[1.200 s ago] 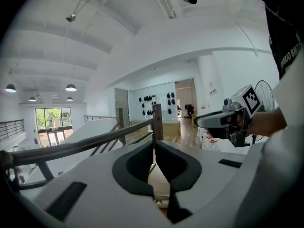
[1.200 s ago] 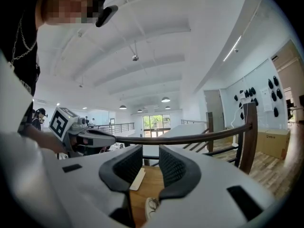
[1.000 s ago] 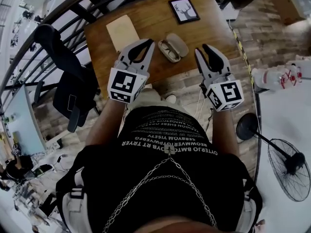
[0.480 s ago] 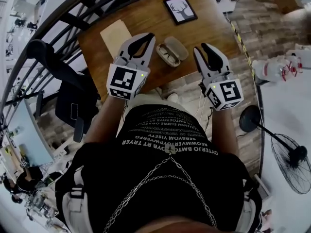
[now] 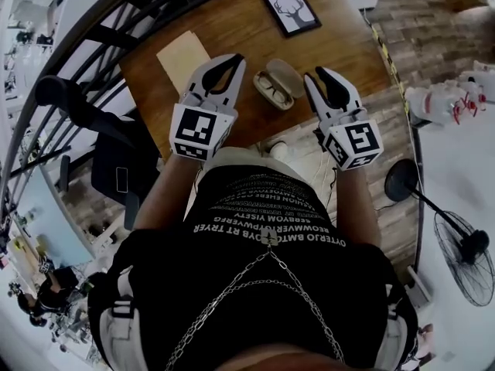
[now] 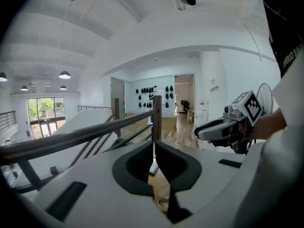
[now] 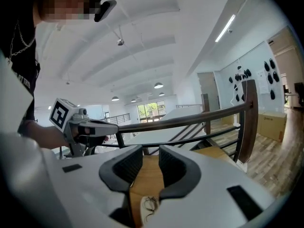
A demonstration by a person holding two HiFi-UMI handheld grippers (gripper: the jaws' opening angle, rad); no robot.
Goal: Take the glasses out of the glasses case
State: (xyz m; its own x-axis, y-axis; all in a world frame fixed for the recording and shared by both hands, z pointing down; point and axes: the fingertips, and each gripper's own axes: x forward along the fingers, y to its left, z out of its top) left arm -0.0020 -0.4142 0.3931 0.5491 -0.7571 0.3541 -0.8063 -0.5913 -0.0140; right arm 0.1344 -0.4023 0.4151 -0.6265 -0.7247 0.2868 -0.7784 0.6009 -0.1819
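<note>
Hovering short of the open glasses case (image 5: pixel 285 74) at twelve o'clock, left fingers (image 5: pixel 198 82) together, right fingers (image 5: pixel 340 91) apart and empty, I reckon I must next pinch the glasses (image 5: pixel 272 90) inside.

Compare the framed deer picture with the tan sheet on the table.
The framed deer picture has a dark frame around a deer on white; the tan sheet is plain and unframed. The picture lies beyond the open glasses case, the sheet to its left. Both are rectangular, on the wooden table.
</note>
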